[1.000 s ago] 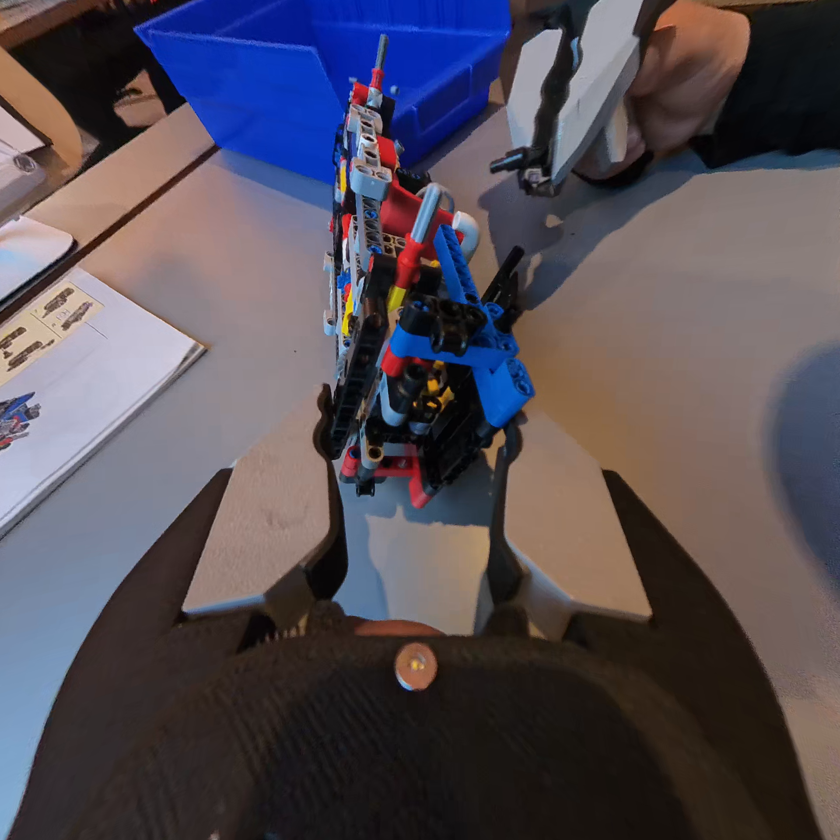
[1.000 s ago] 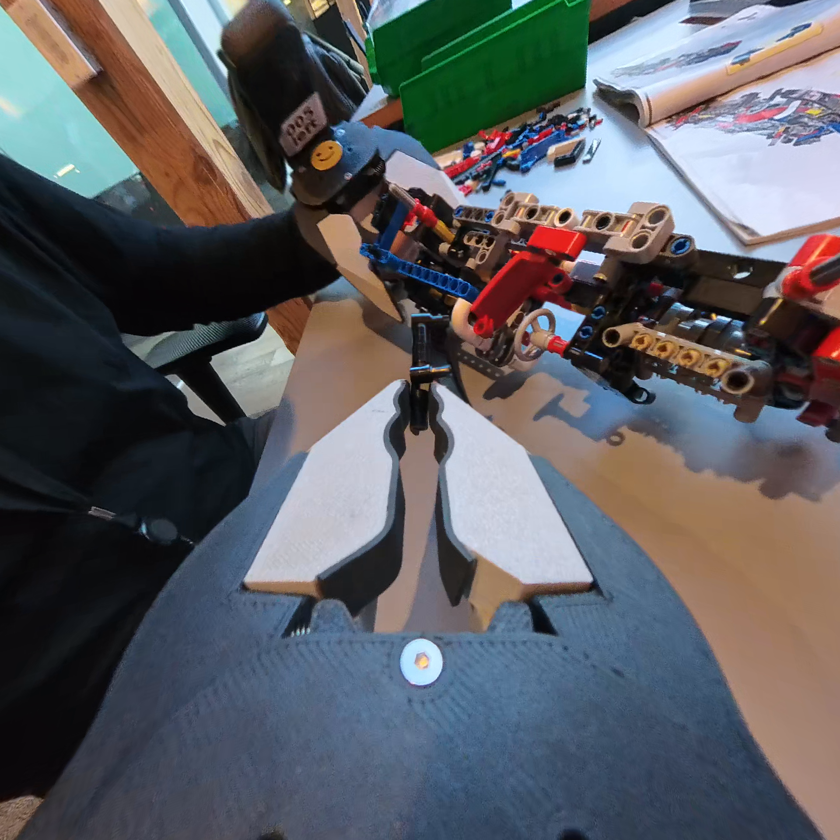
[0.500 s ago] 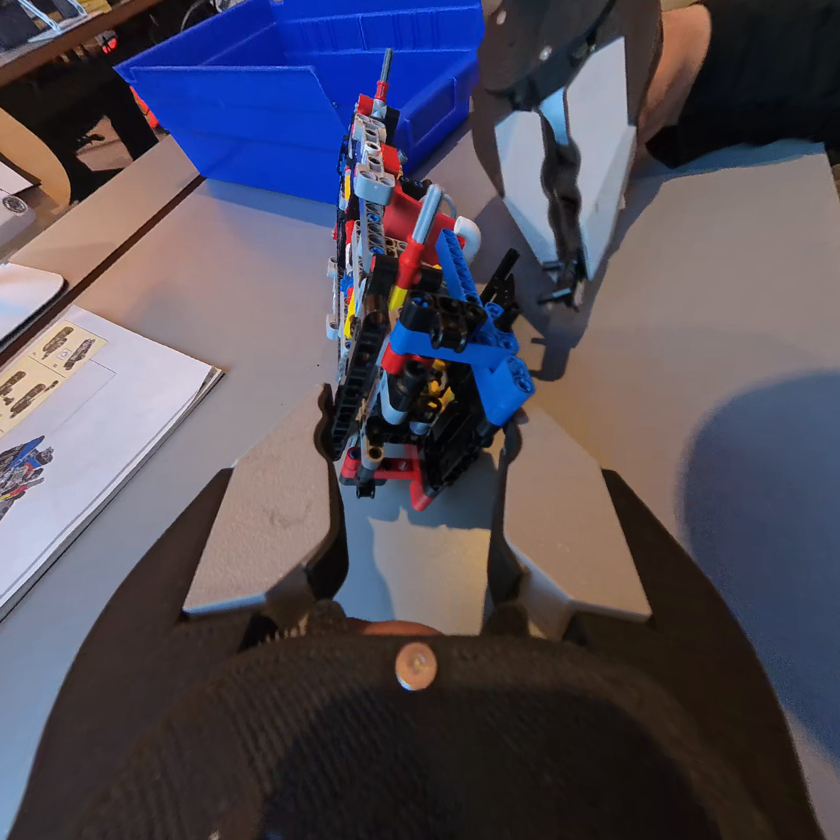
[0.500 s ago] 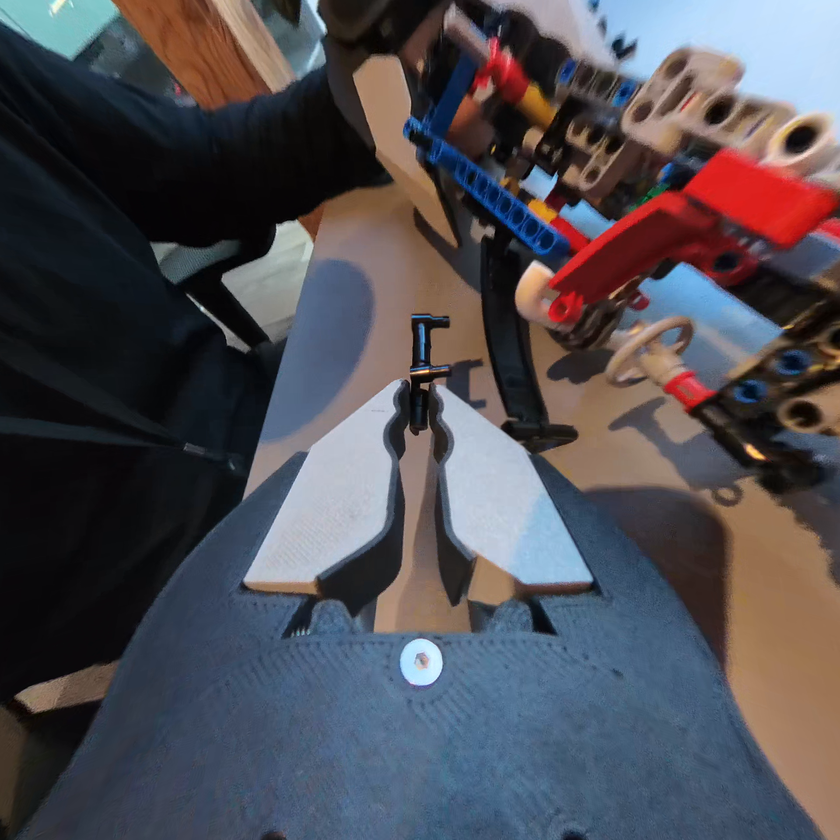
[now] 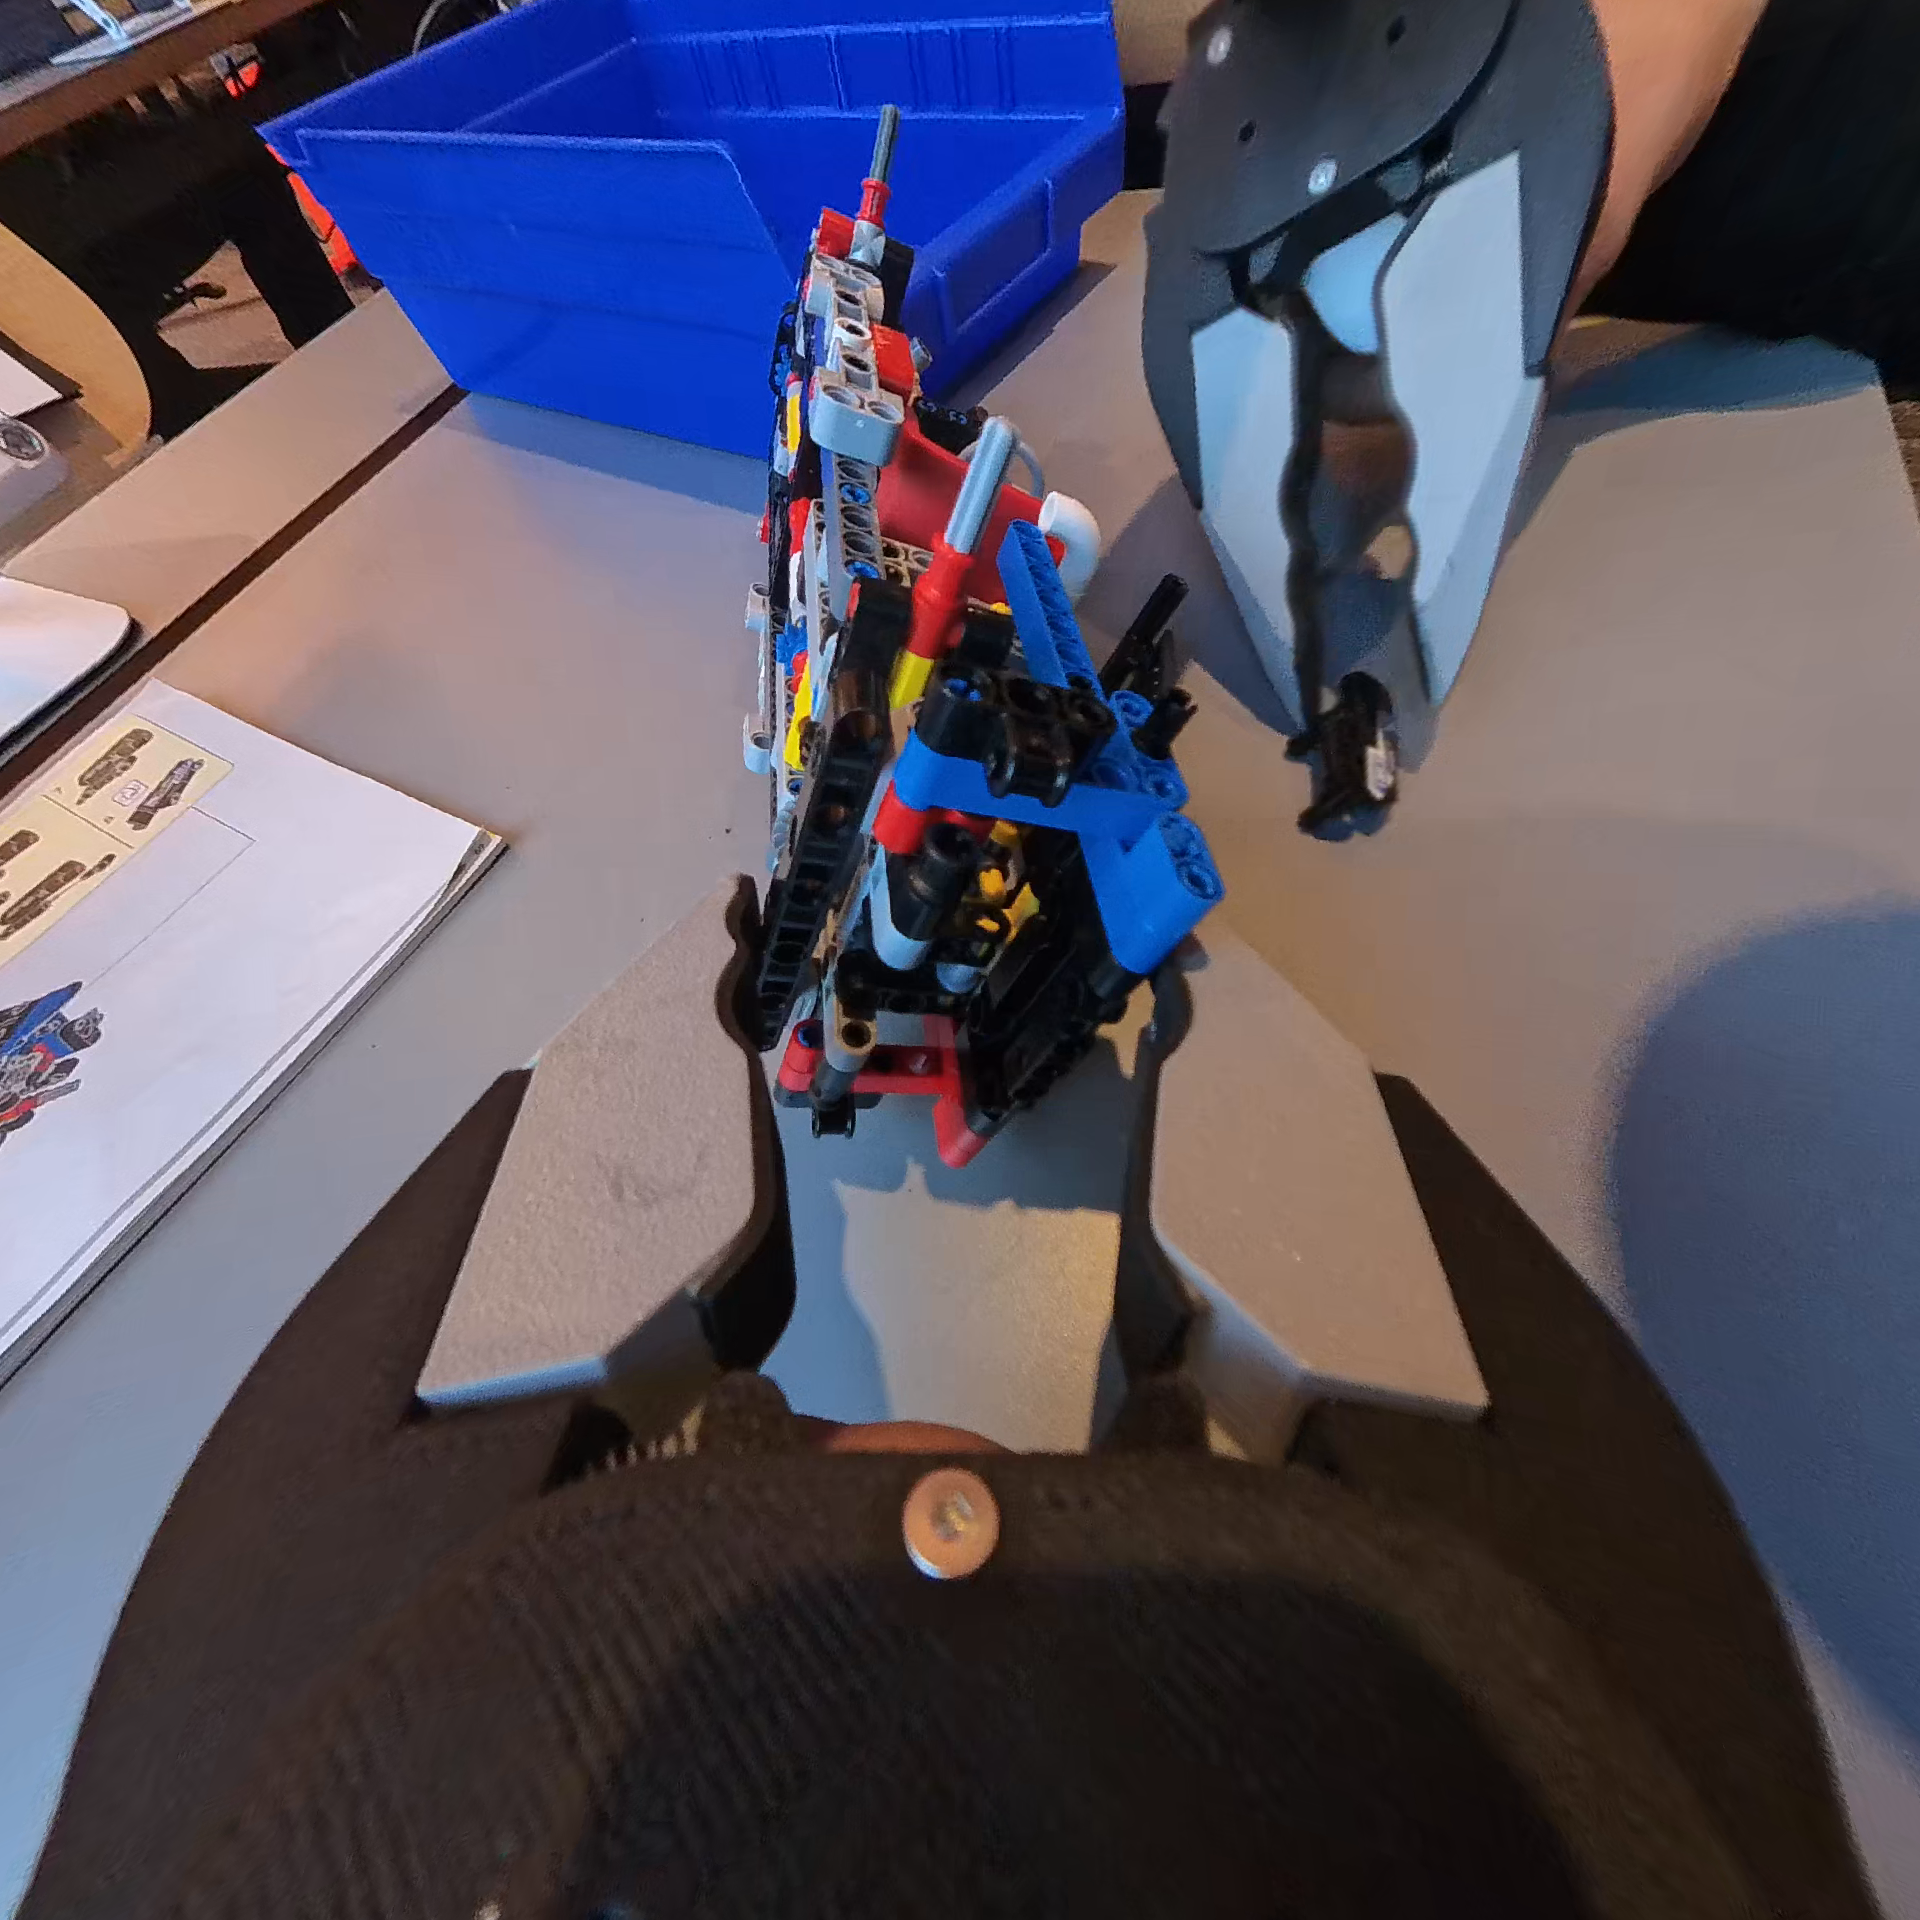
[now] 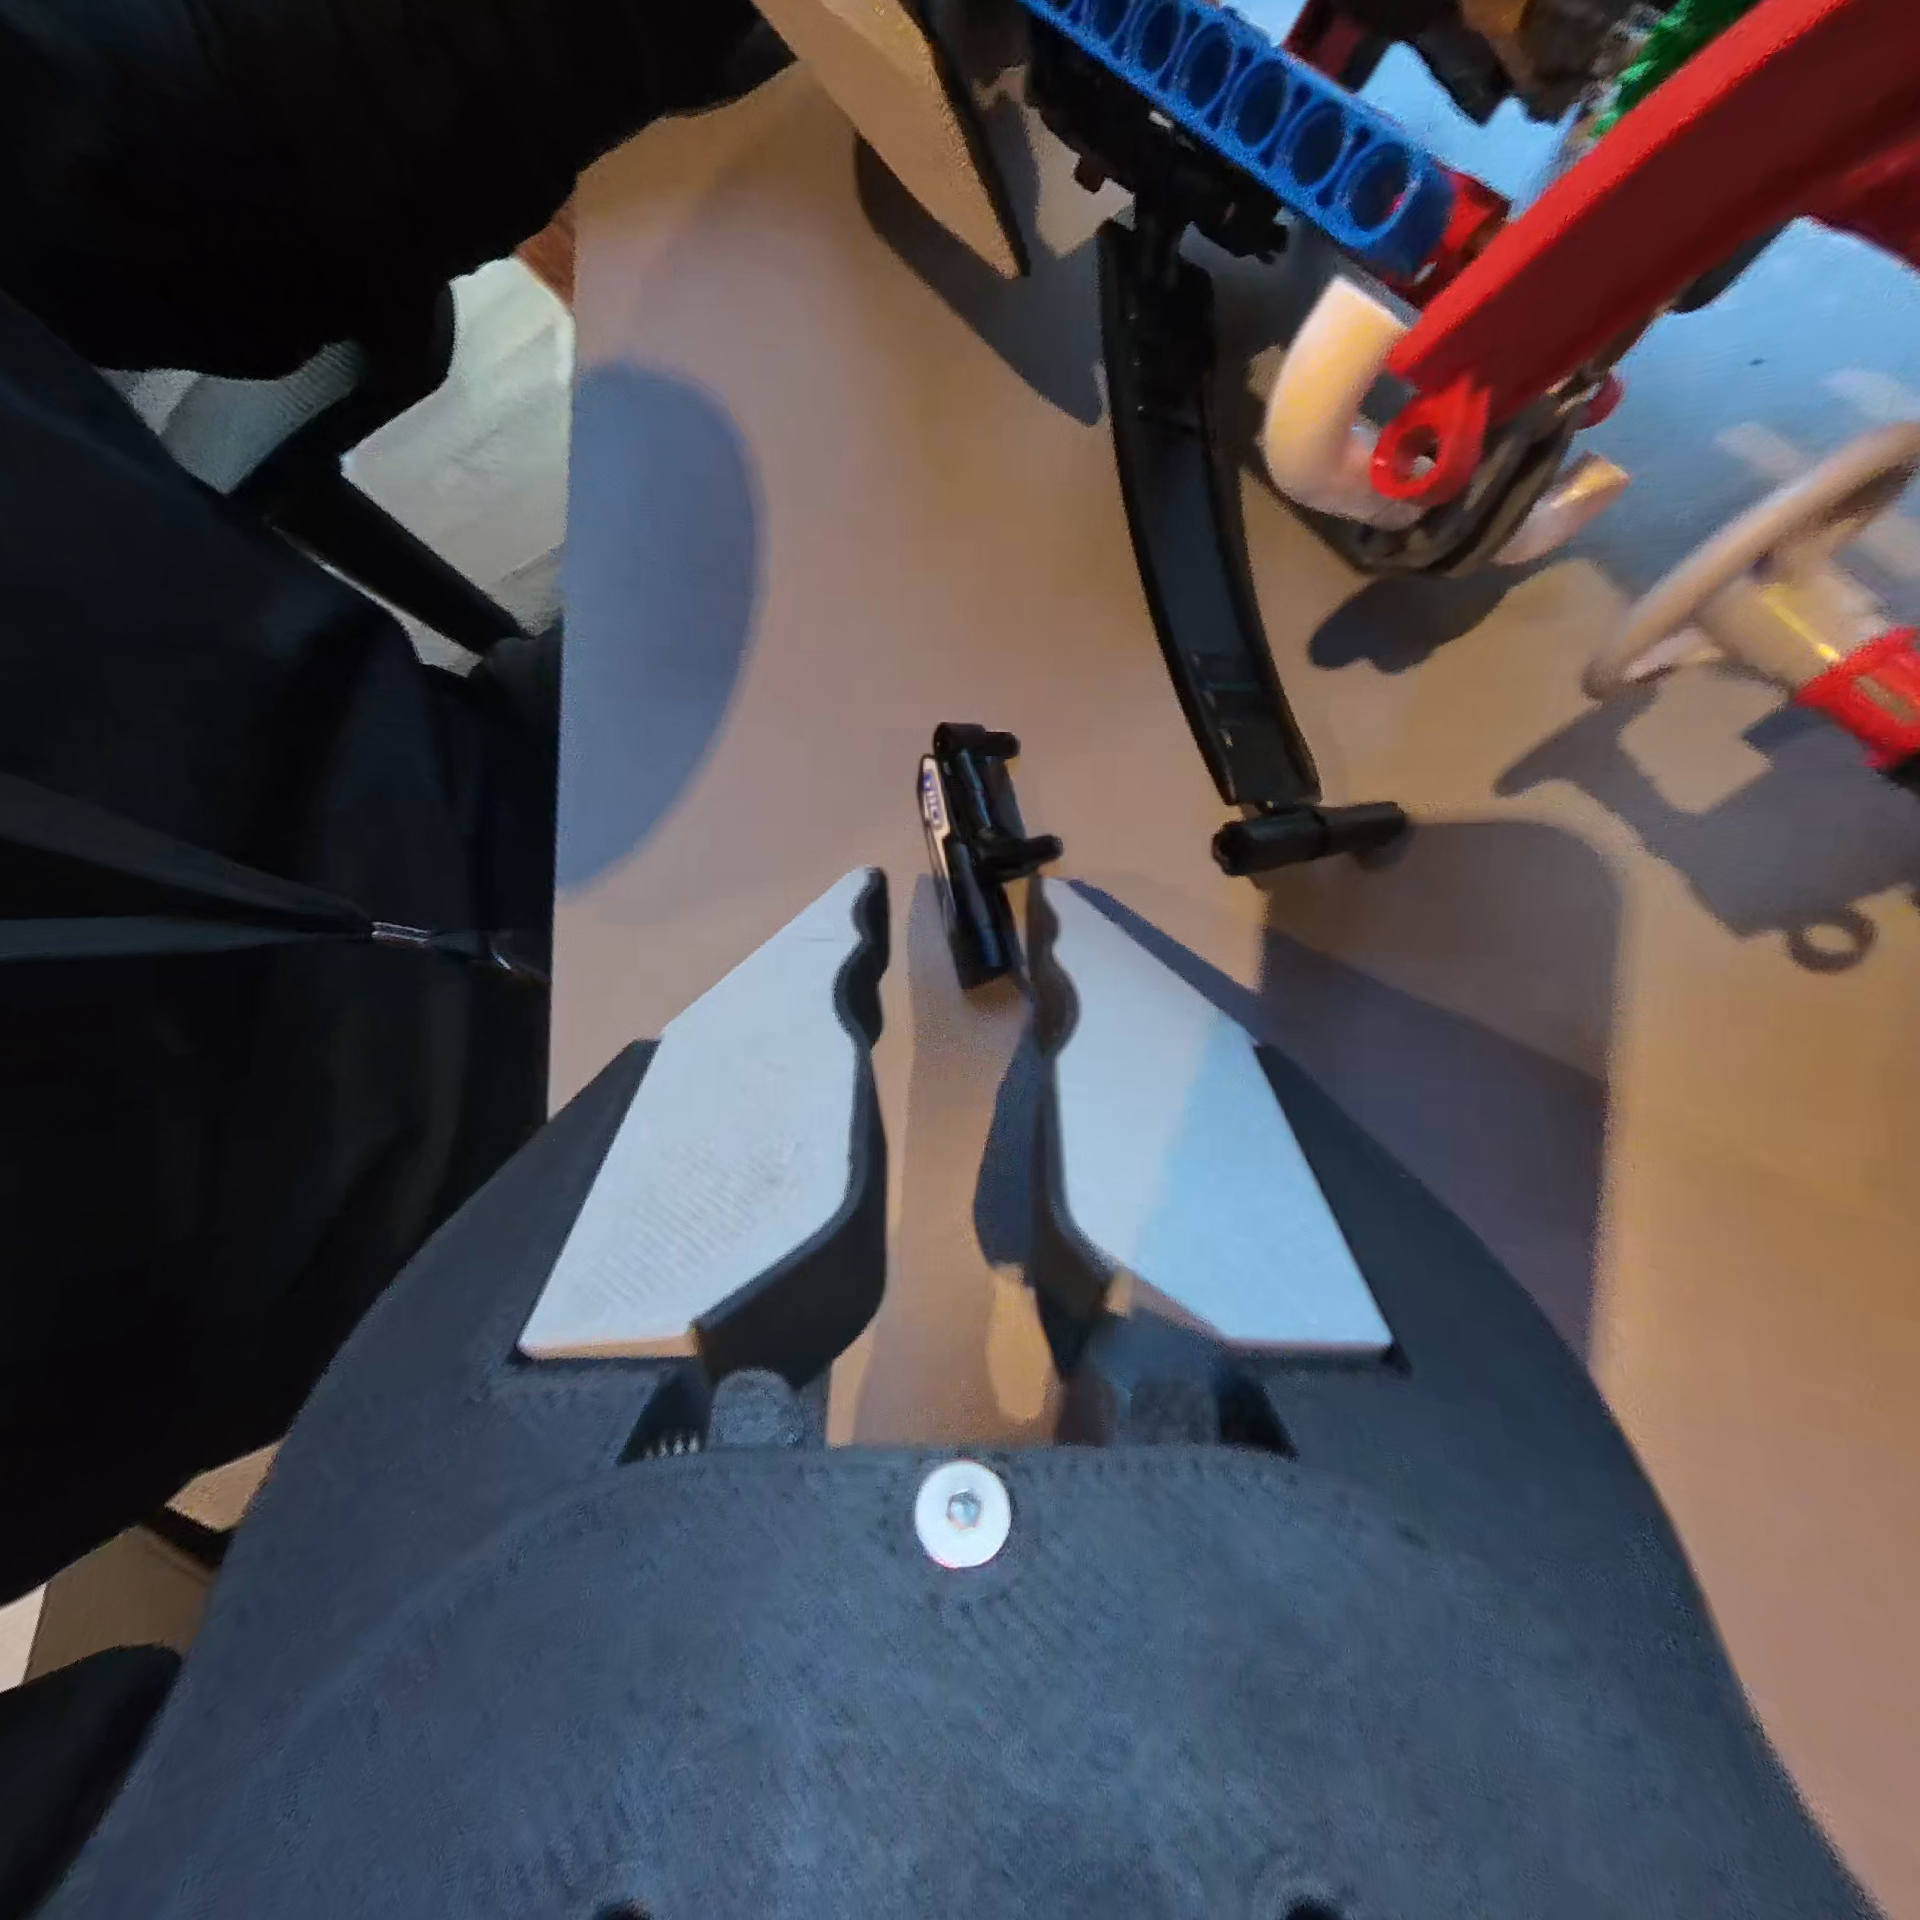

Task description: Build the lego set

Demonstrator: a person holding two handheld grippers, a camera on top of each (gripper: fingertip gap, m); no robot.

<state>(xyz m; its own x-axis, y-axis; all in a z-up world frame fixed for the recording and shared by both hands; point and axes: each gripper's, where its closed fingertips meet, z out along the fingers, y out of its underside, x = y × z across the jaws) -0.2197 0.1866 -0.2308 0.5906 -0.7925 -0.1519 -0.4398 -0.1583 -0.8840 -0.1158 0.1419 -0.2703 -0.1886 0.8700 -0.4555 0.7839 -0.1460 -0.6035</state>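
Observation:
The lego model (image 5: pixel 935 727), a long build of black, blue, red and grey beams, stands on edge on the grey table (image 5: pixel 520 623). My left gripper (image 5: pixel 956 956) is shut on its near end. My right gripper (image 6: pixel 961 894) is open, tips down near the table, right of the model; it also shows in the left wrist view (image 5: pixel 1351 717). A small black piece (image 6: pixel 977 852) lies between its fingertips, leaning on the right finger; the left wrist view shows it on the table (image 5: pixel 1345 764). A black curved arm (image 6: pixel 1184 520) hangs from the model's blue beam (image 6: pixel 1247 104) to the table.
A blue bin (image 5: pixel 675 208) stands behind the model. An open instruction booklet (image 5: pixel 208 987) lies at the left. The table's edge (image 6: pixel 566 623) runs close on the left of my right gripper, with the person's dark sleeve (image 6: pixel 208 935) beyond it.
My right gripper came down beside the model and its fingers spread, letting go of the small black piece. My left gripper keeps hold of the model.

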